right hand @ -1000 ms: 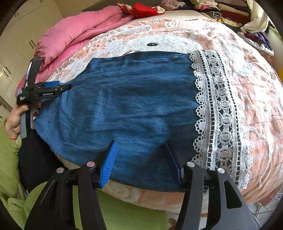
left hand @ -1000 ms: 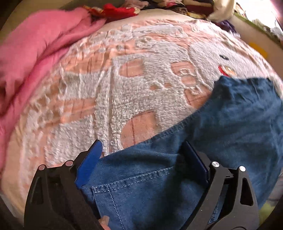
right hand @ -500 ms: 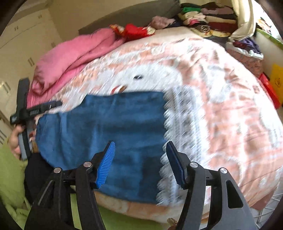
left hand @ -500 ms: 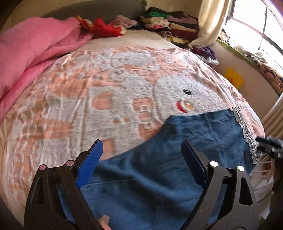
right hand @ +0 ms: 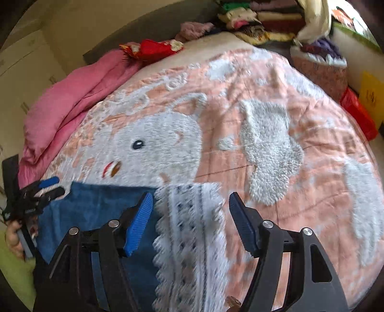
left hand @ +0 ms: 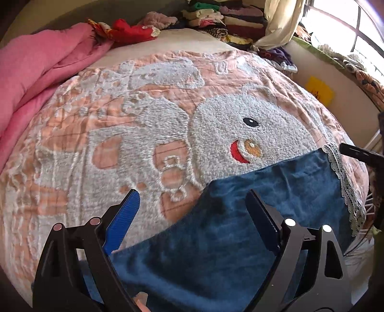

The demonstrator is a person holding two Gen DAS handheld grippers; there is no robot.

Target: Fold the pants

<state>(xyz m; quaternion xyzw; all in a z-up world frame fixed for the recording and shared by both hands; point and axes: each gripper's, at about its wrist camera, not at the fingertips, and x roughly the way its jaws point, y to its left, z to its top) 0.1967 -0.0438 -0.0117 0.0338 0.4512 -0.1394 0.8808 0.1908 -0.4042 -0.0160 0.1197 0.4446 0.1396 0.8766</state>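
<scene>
Your bed (left hand: pixel 168 43) carries a peach blanket (left hand: pixel 115 134) with a fluffy white animal figure (left hand: pixel 240 124); take that figure as landmark. Your denim pants (left hand: pixel 216 240) lie flat on the blanket just below the figure's face, upper edge touching its chin, white lace hem (right hand: pixel 192 228) at the end toward the window. A bunched pink quilt (left hand: pixel 36 72) lies left of the figure. Red patterned cloth (left hand: pixel 129 31) sits beyond it, near the head end. Stacked folded clothes (left hand: pixel 216 19) sit beyond-right.

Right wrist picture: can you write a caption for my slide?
Open right claw hovers over the lace hem of blue pants on a bed.
</scene>
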